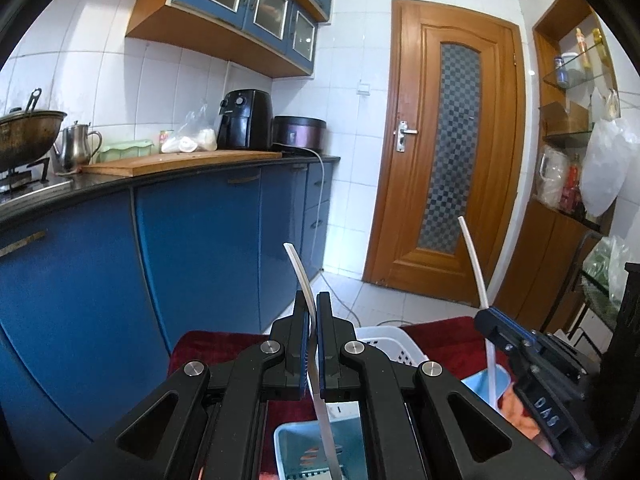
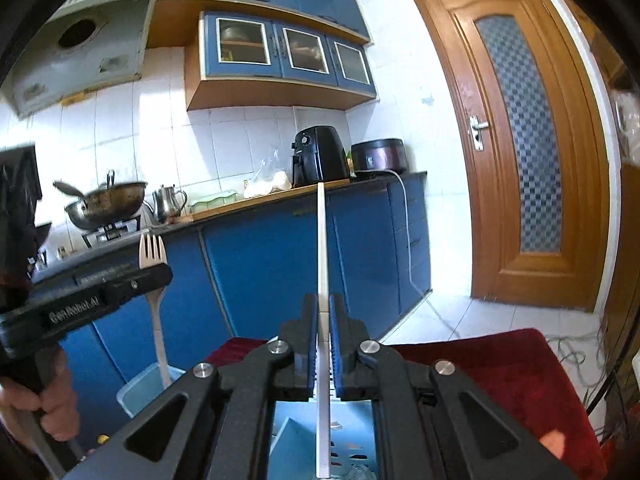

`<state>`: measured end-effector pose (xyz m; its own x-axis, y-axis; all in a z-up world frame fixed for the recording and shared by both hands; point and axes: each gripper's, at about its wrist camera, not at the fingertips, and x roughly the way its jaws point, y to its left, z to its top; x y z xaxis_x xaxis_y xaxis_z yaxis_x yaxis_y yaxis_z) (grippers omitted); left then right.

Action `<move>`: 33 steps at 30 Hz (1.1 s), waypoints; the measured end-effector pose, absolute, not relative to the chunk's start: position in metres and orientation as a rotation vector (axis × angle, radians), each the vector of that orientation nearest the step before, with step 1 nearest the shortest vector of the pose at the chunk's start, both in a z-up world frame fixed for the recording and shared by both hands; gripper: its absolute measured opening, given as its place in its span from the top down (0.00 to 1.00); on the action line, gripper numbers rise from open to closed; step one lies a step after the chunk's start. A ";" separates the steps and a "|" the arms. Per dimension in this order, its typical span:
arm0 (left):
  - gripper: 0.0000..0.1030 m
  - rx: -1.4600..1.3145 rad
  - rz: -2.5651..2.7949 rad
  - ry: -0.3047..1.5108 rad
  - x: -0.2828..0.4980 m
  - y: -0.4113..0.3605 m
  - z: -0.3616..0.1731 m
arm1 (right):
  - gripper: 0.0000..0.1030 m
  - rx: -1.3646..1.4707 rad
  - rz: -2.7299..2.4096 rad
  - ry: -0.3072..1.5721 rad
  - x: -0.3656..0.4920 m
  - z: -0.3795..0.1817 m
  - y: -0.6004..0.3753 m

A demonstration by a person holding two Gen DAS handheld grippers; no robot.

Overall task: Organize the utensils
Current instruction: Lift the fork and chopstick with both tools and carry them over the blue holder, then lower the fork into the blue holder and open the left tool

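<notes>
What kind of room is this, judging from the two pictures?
Most likely a home kitchen. A wok sits on a gas stove at the end of a counter with blue cabinets below, and an air fryer stands by a kettle.

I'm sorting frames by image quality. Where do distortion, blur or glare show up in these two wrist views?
Left wrist view: fisheye bends the counter and door, with dark vignette corners and bright floor glare by the door. Right wrist view: same curving; the wok and the edges look soft, while the fork stays sharp.
</notes>
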<state>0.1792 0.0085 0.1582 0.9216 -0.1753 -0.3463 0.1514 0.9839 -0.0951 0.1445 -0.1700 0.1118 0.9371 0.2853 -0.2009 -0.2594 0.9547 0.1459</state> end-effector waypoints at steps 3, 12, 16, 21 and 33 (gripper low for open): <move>0.97 -0.063 -0.173 0.366 0.178 0.006 0.151 | 0.93 0.110 0.278 0.227 0.146 0.101 -0.169; 0.97 -0.040 -0.177 0.398 0.180 -0.002 0.136 | 0.93 0.072 0.268 0.236 0.142 0.087 -0.172; 0.97 -0.040 -0.188 0.419 0.181 -0.002 0.131 | 0.93 0.086 0.271 0.241 0.140 0.087 -0.172; 0.97 -0.010 -0.191 0.433 0.178 -0.009 0.129 | 0.93 0.127 0.296 0.266 0.141 0.092 -0.176; 0.70 -0.009 -0.195 0.456 0.166 -0.012 0.131 | 0.93 0.217 0.339 0.294 0.137 0.104 -0.184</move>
<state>0.1656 -0.0121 0.1315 0.8794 -0.1890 -0.4369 0.1851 0.9814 -0.0519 0.1371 -0.1845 0.1040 0.9016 0.3559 -0.2459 -0.2936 0.9209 0.2565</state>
